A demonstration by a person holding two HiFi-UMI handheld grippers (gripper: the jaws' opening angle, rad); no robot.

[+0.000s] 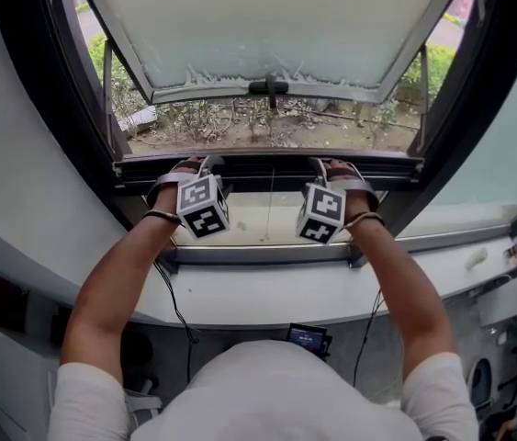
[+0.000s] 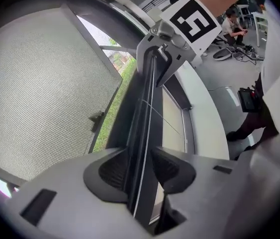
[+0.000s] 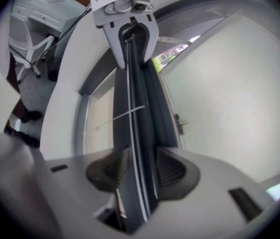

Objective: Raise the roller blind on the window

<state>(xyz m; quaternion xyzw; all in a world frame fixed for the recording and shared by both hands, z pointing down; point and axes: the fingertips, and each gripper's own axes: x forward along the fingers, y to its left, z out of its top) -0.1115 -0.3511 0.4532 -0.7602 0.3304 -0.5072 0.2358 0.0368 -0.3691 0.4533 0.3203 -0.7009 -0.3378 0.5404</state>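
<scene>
Backdrop: white curved sill (image 1: pixel 267 294) below a dark window frame (image 1: pixel 79 127); the sash (image 1: pixel 267 26) is swung outward, with shrubs and bare ground beyond.
Left claw: the left claw (image 1: pixel 205 167) is clenched on the blind's bottom bar (image 1: pixel 260 167), left of the bar's middle, with a pad on each face of it.
Blind: the roller blind (image 1: pixel 240 219) shows as a pale sheet from the frame's lower edge up to the bar. It seems to draw upward from the sill, though the sheet could be glass.
Right claw: the right claw (image 1: pixel 322 167) is clamped on the same bar, right of its middle, level with the other.
Done: both grips look set. The bar sits low, near the frame's bottom edge, and only a low strip appears covered.
Left to do: by my reading nearly the whole lift remains, as the opening above the bar is uncovered.
Axis: the bar lies level, its long axis running from the frame's left edge to its right edge, parallel to the sill.
</scene>
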